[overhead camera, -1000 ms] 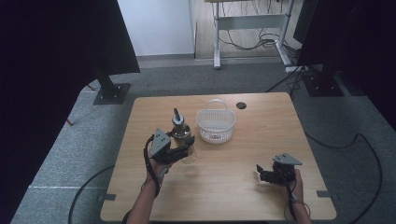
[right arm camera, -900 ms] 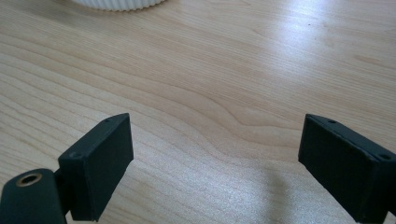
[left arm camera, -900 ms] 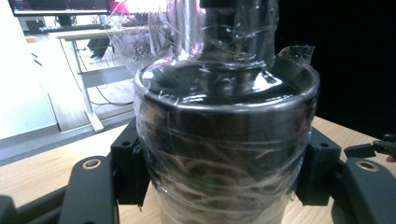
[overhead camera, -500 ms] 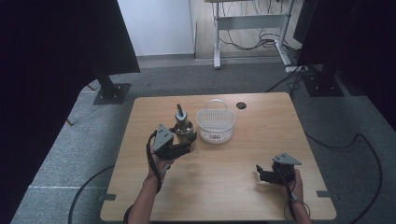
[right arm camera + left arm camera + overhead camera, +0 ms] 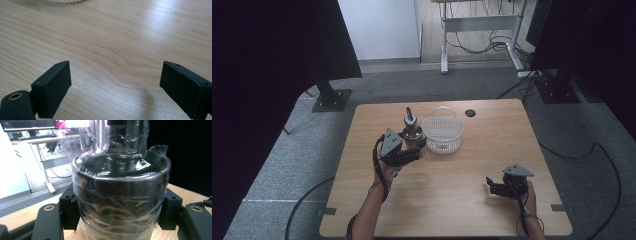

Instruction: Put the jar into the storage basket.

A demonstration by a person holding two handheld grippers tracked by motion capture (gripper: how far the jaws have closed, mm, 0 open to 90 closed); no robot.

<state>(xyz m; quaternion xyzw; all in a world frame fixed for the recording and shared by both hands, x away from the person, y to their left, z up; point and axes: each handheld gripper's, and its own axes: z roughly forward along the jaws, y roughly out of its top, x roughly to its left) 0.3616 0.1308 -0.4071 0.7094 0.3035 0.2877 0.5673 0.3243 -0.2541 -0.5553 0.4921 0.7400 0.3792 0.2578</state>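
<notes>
A clear bottle with a dark metal top and narrow neck stands just left of a white plastic basket on the wooden table. My left gripper is shut on the bottle's lower body. In the left gripper view the film-wrapped bottle is pressed between both pads of the left gripper. I cannot tell whether its base touches the table. My right gripper rests low near the table's front right, open, and the right gripper has only bare wood between its jaws.
A round cable hole lies in the table behind the basket. The basket's rim peeks in at the top of the right gripper view. Dark stands and a desk frame stand on the floor beyond the table.
My left gripper has carried the bottle a little to the right, closer to the basket. The right gripper has stayed where it was.
</notes>
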